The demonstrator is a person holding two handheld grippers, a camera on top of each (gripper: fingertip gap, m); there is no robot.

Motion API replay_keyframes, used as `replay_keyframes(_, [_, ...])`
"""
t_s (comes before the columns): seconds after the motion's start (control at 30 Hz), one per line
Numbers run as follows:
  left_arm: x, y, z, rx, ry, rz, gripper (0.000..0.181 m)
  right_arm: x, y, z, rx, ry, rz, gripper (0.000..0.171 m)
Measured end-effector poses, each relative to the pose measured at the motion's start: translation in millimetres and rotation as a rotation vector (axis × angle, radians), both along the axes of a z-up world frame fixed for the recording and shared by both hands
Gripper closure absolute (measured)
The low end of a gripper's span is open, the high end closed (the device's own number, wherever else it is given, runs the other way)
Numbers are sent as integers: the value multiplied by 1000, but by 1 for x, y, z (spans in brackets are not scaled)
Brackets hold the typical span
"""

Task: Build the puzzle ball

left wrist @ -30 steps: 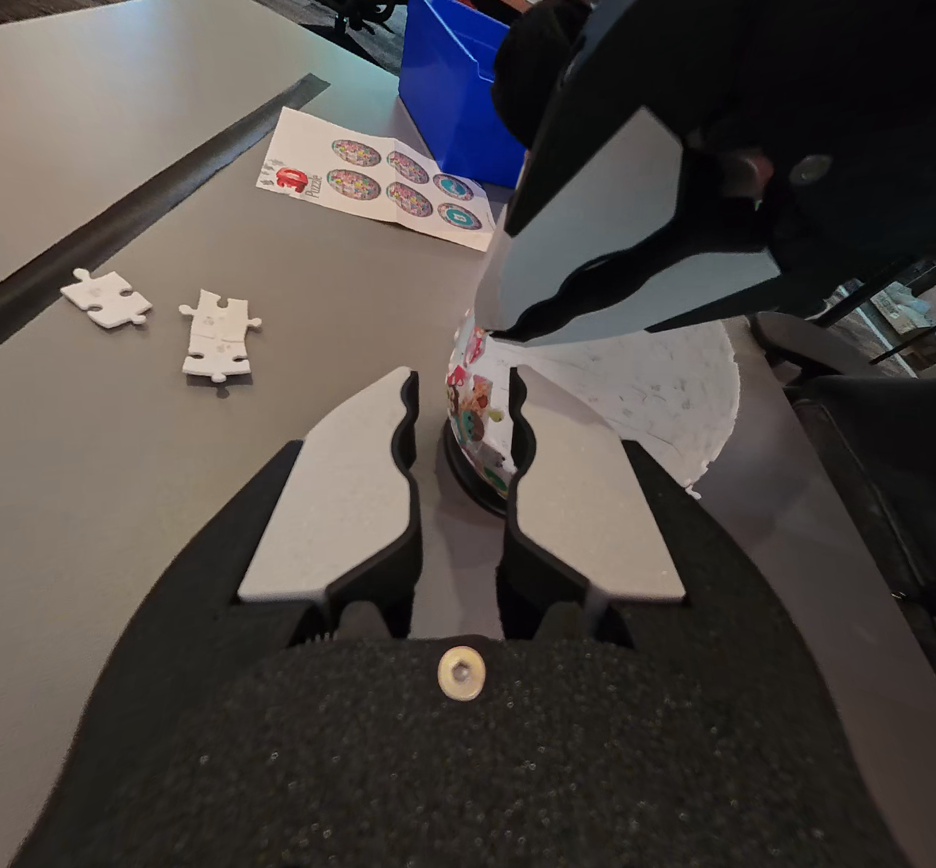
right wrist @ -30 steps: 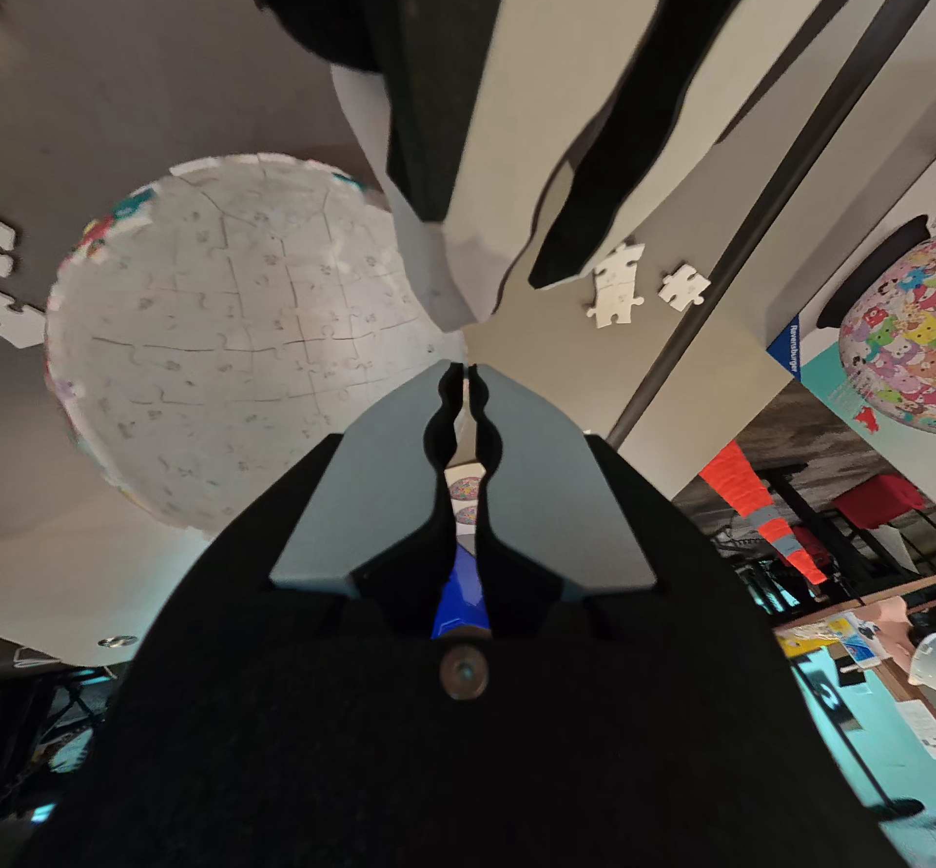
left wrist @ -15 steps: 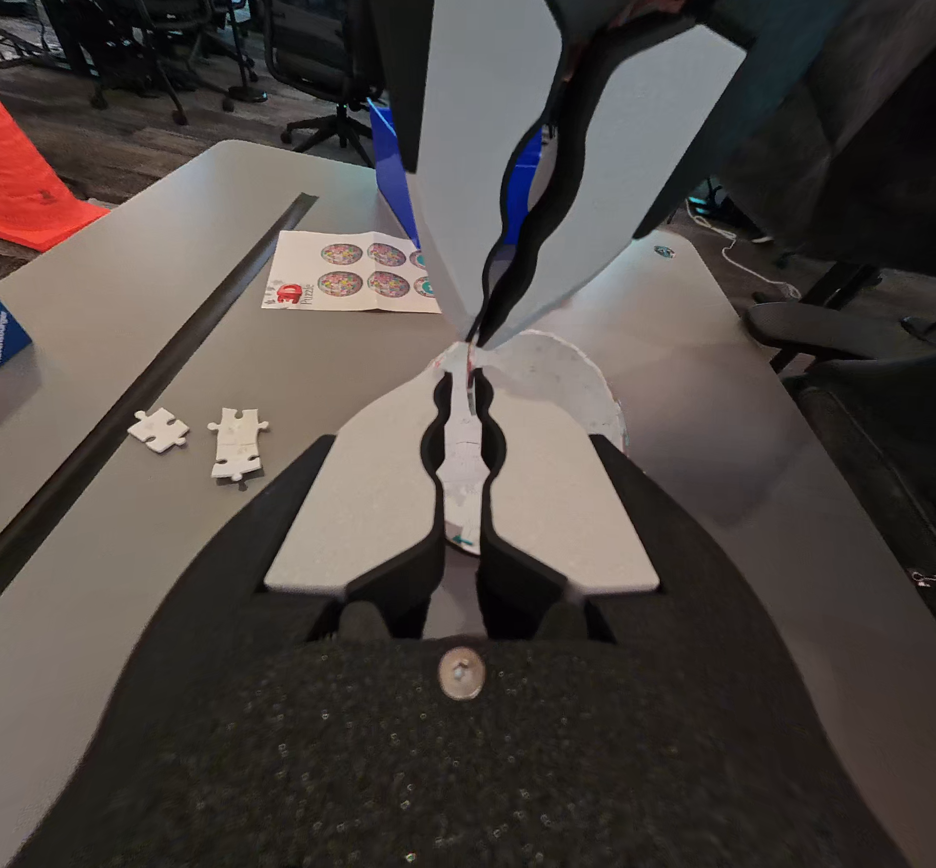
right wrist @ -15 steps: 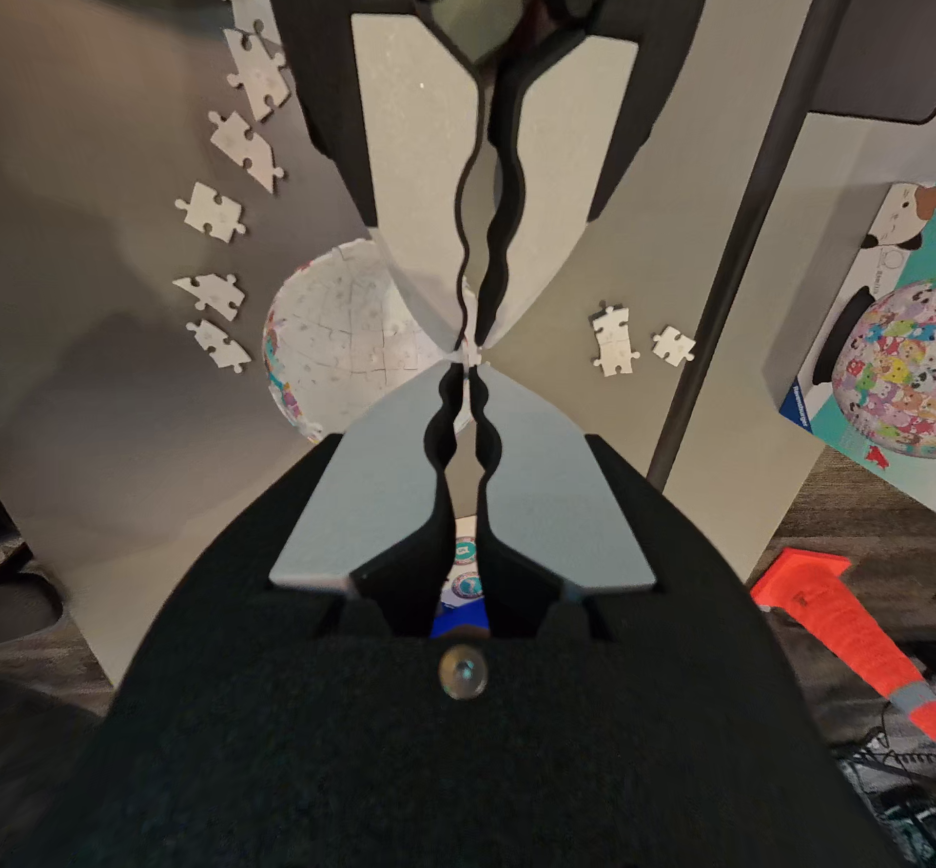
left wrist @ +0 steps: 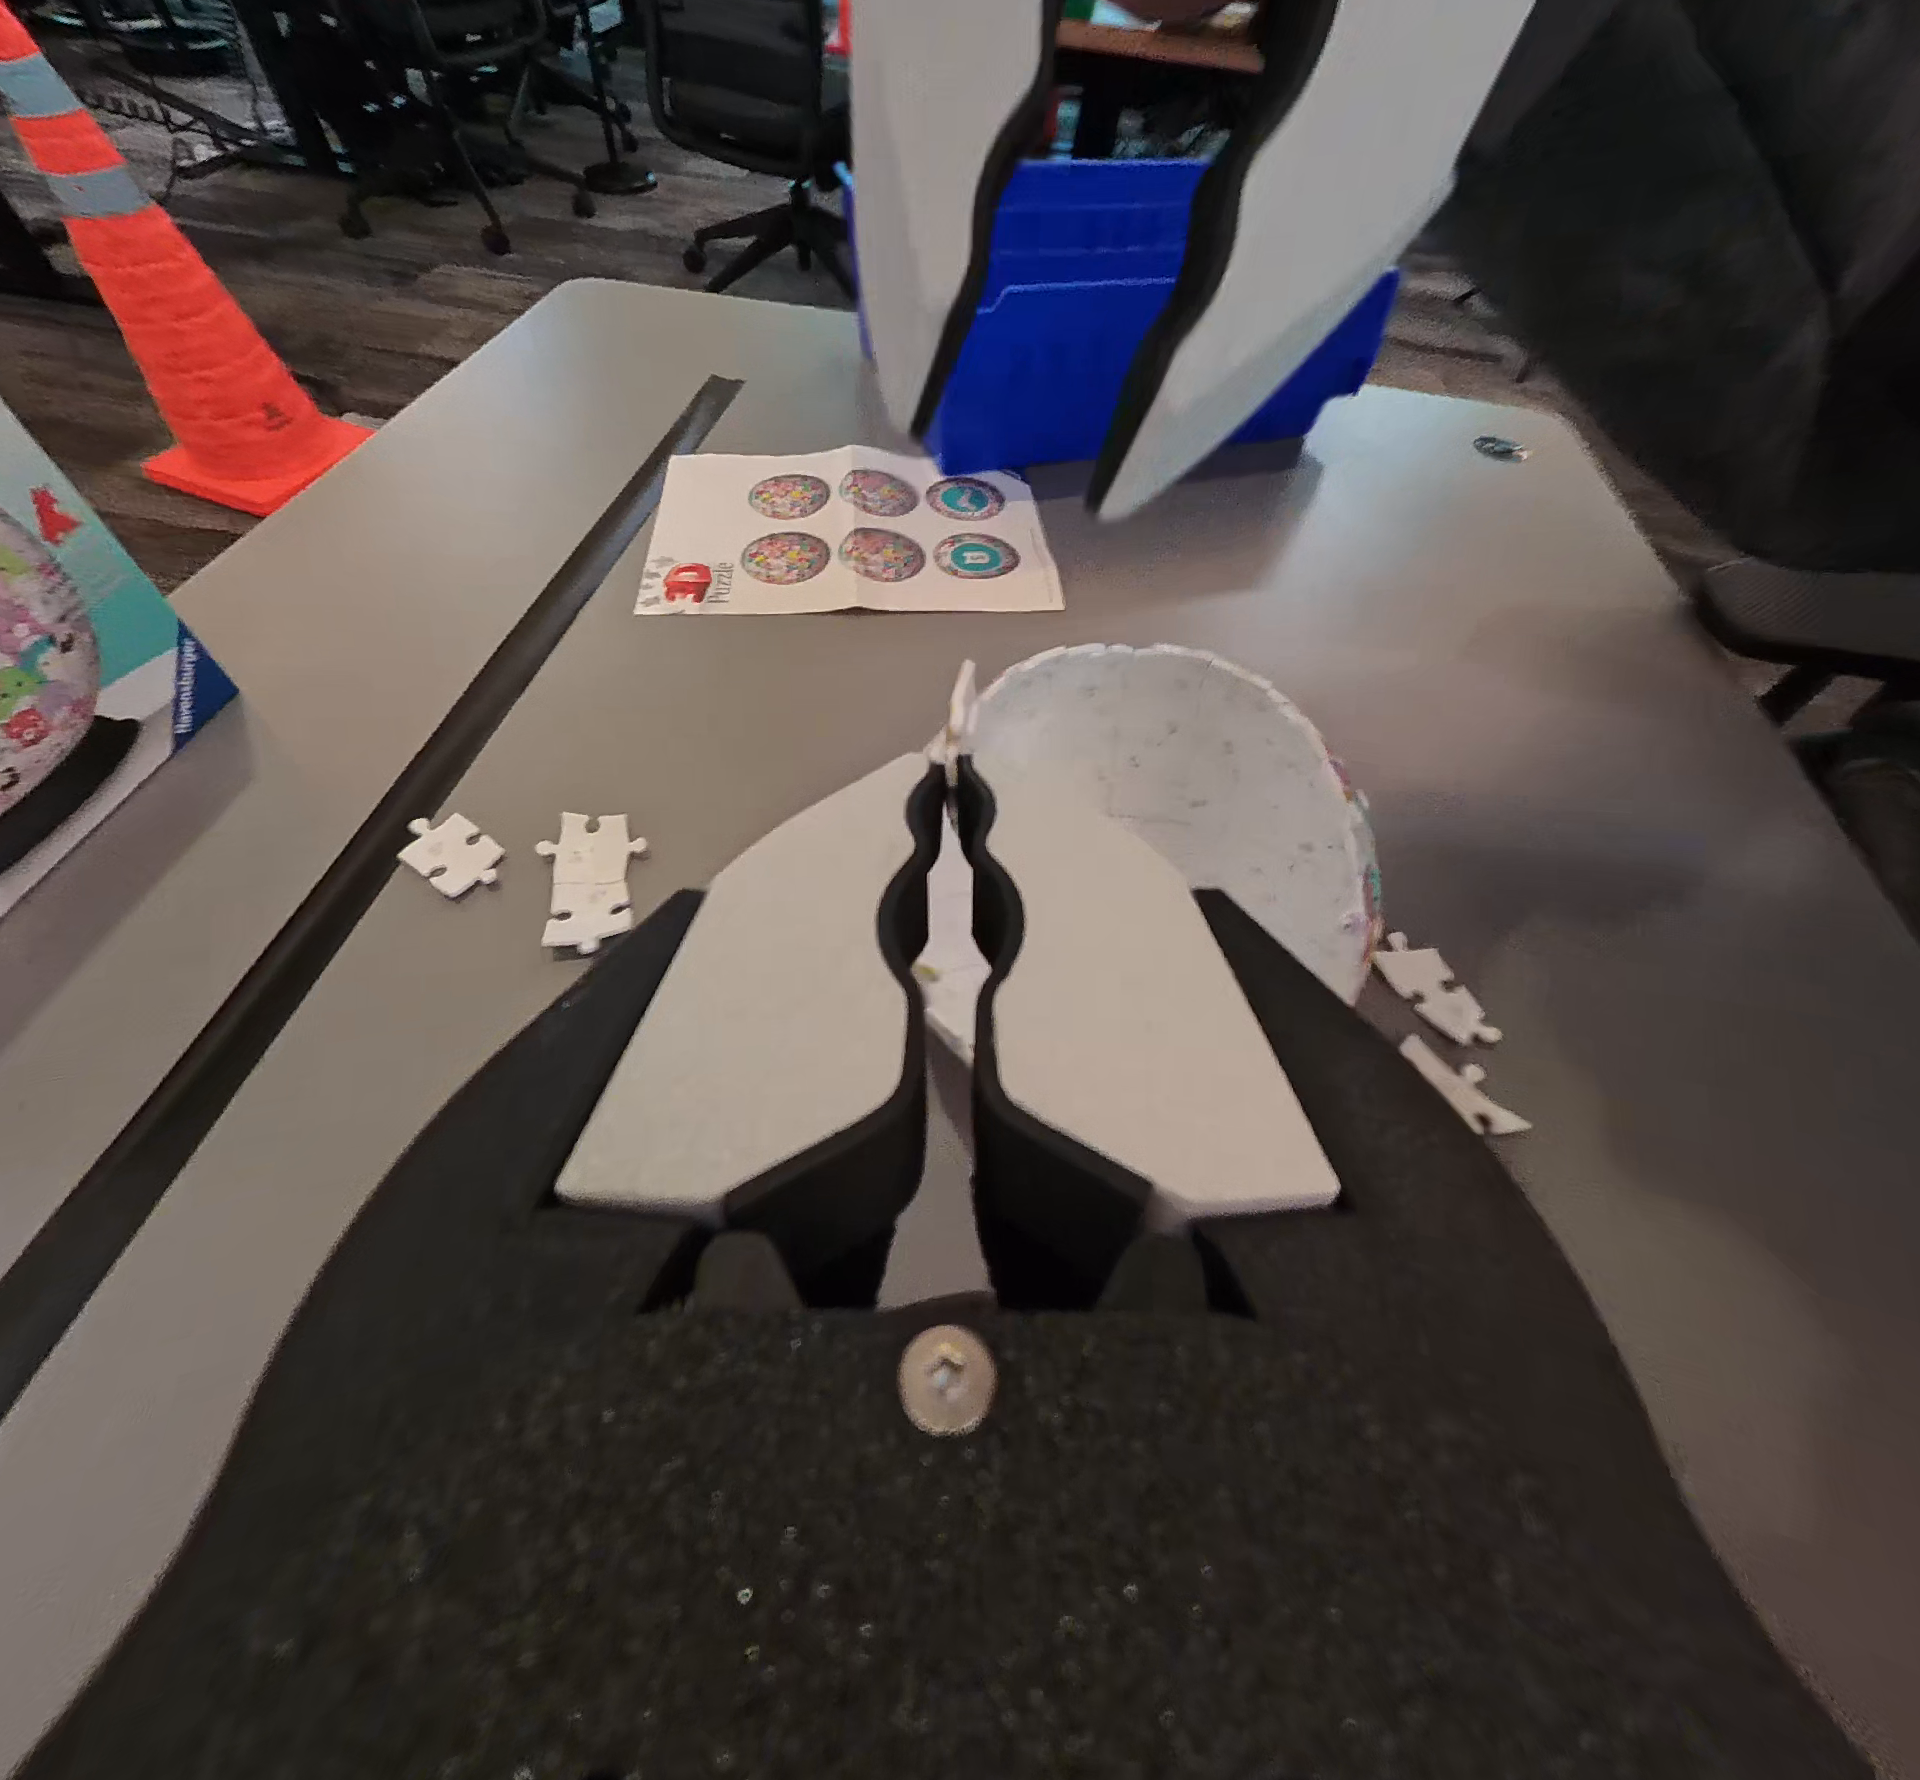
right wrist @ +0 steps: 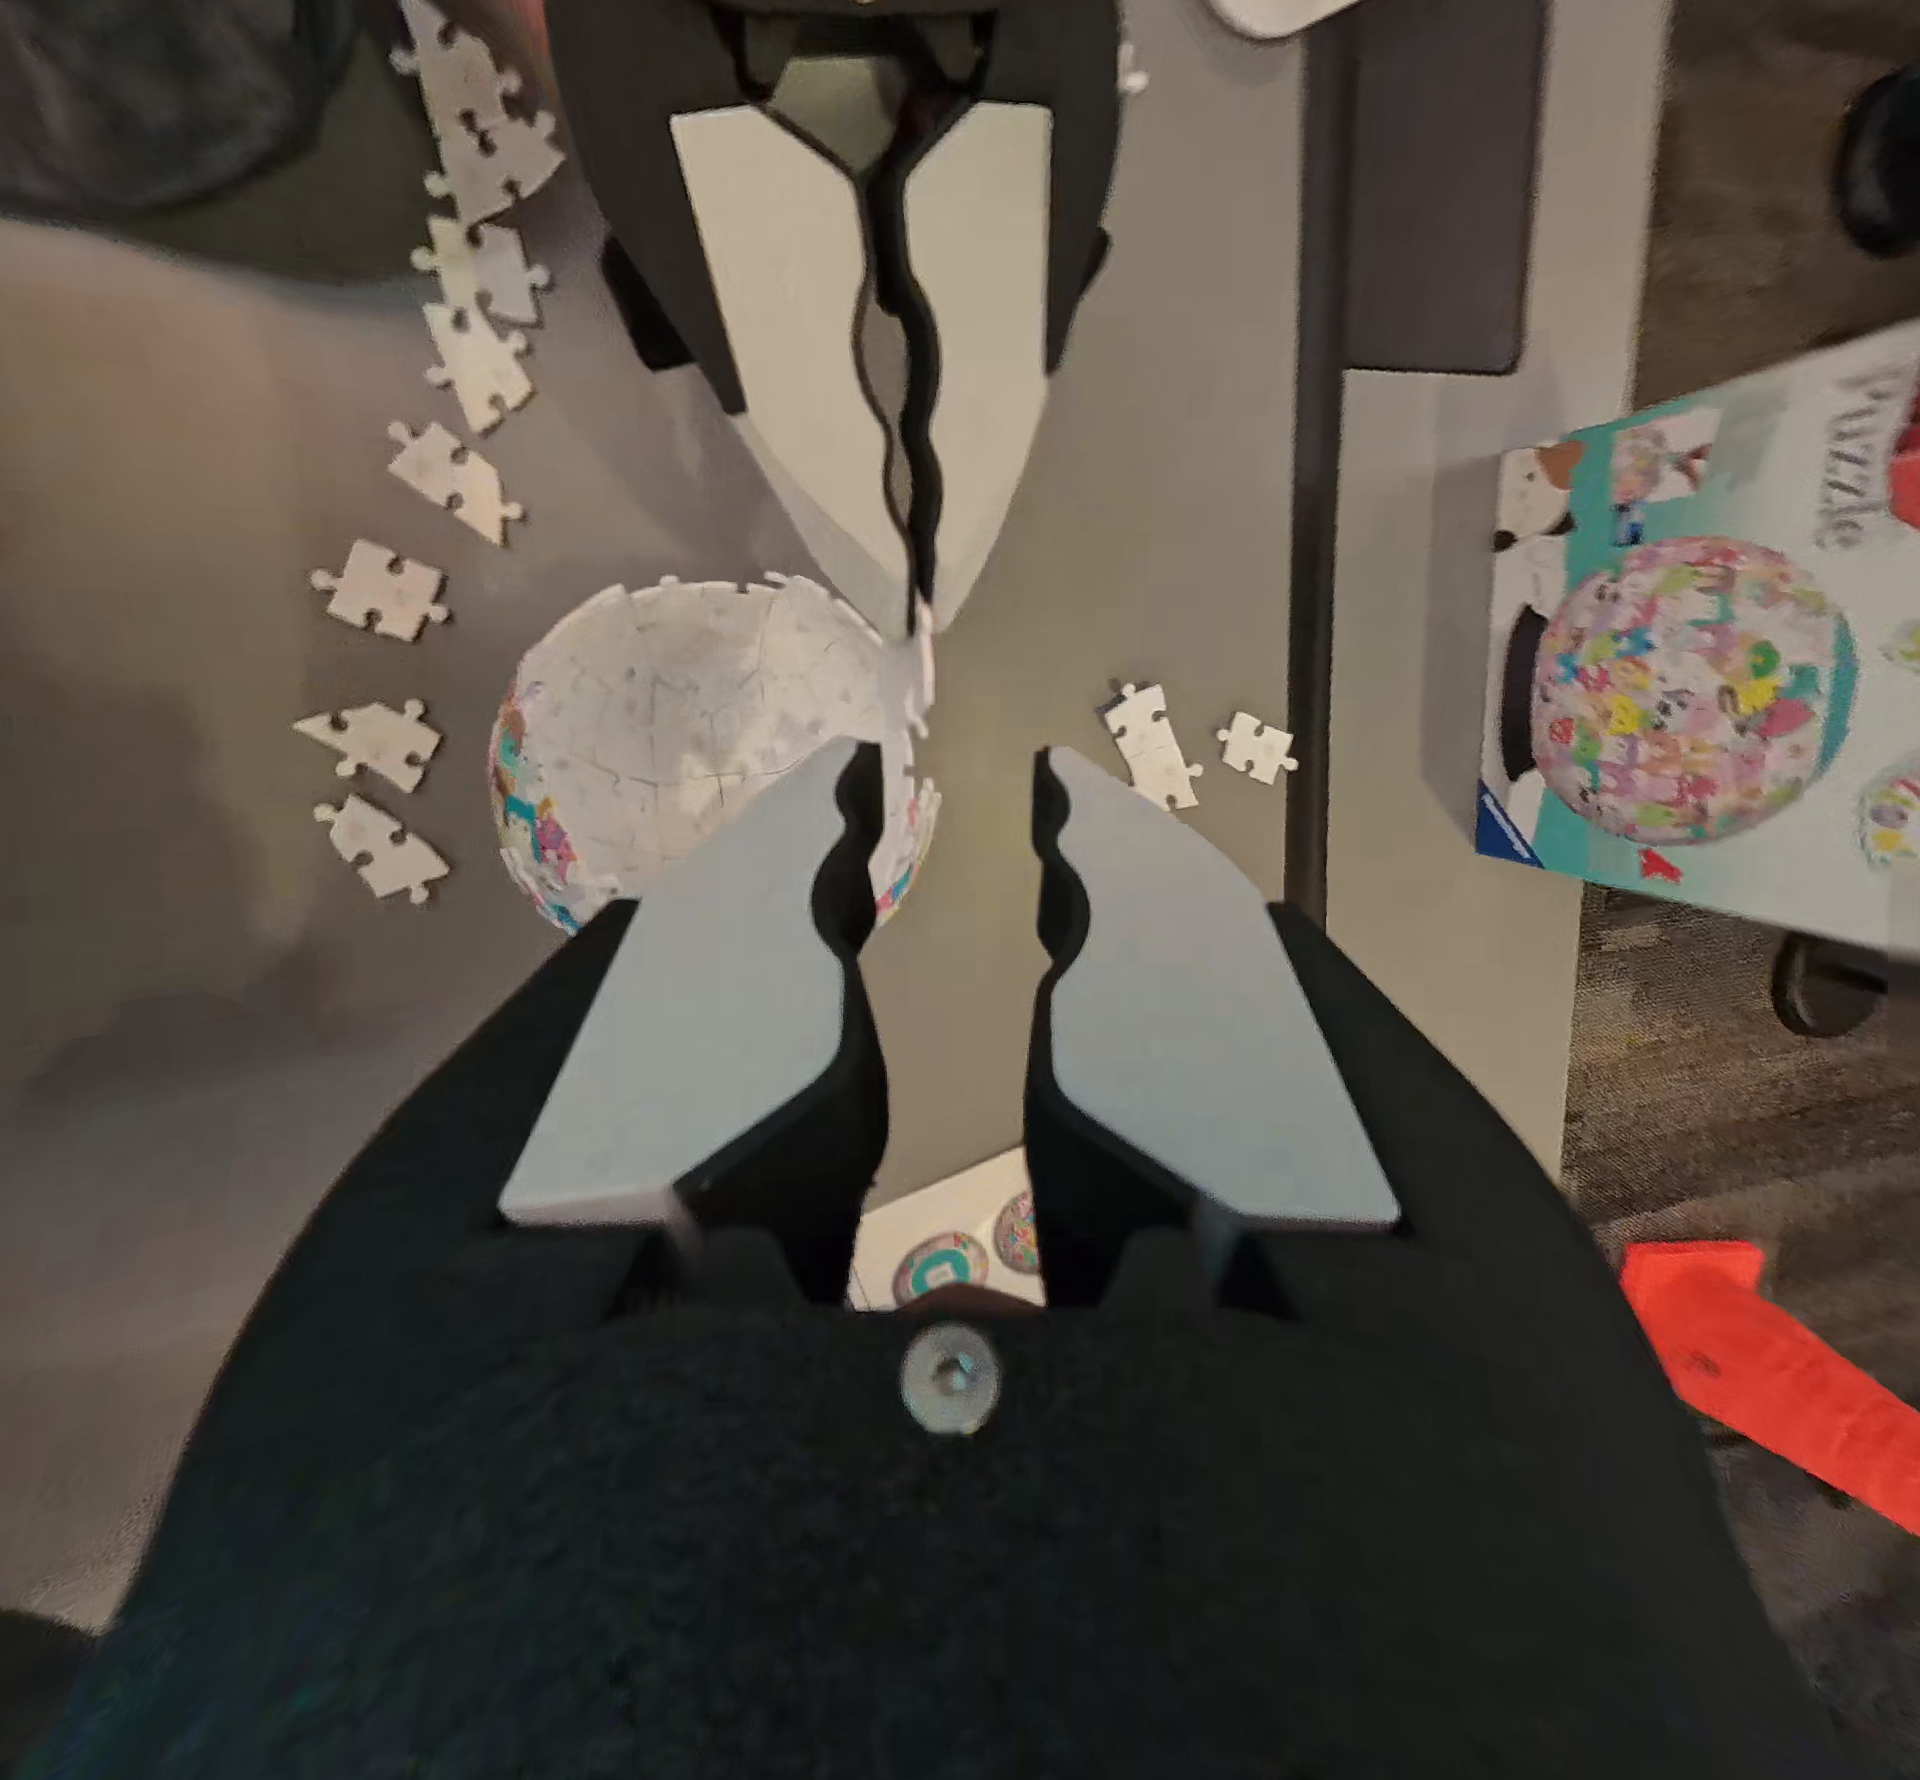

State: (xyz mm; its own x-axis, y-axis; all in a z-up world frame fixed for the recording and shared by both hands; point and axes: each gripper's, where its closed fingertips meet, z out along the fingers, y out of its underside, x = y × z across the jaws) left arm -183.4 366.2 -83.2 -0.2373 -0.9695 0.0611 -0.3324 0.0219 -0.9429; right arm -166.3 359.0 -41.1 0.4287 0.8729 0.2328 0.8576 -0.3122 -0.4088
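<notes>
The half-built puzzle ball (left wrist: 1174, 795) is an open white shell with a colourful outside, standing on the grey table (left wrist: 1351, 587). My left gripper (left wrist: 948, 774) is shut on the shell's left rim, where a piece (left wrist: 961, 702) sticks up. The right wrist view shows the ball (right wrist: 675, 733) from above, with the left gripper (right wrist: 920, 613) pinching its rim. My right gripper (right wrist: 951, 764) is open and empty, held above the ball and apart from it. It also hangs in the left wrist view (left wrist: 1008, 473).
Loose white pieces lie left (left wrist: 587, 878) and right (left wrist: 1439, 992) of the ball, several more in an arc (right wrist: 384, 587). An instruction sheet (left wrist: 847, 535), blue bin (left wrist: 1081, 317), puzzle box (right wrist: 1704, 670), table gap (left wrist: 468, 722) and orange cone (left wrist: 177, 276) surround them. Some 5 centimetres of space lies between my two pairs of fingers.
One second ago my left gripper was open beside the ball; it then shut on the rim. My right gripper, shut at the same spot, has opened and drawn back.
</notes>
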Motion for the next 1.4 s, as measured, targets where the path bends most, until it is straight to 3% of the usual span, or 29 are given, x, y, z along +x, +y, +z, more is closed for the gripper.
replay_keyframes(0.1, [6,6,-12,87,57,59,180,26,-4,3,112,149,-93,141])
replay_keyframes(0.2, [13,8,-19,141,107,106,180,52,-3,-8,160,460,-215,141])
replay_keyframes(0.33, [18,4,-20,104,127,113,180,85,6,-67,74,794,-333,141])
replay_keyframes(0.53, [25,0,-26,92,115,95,180,71,7,-104,-43,1097,-218,139])
replay_keyframes(0.67, [27,-9,-32,51,118,59,180,62,7,-106,-63,1119,-149,140])
replay_keyframes(0.77, [23,0,-34,128,138,92,180,59,9,-104,-23,1113,-129,139])
replay_keyframes(1.23, [22,-16,-41,246,139,-25,179,53,8,-110,-185,1130,-128,139])
replay_keyframes(1.4, [12,-20,-10,234,83,-28,180,64,8,-64,-20,1071,-129,142])
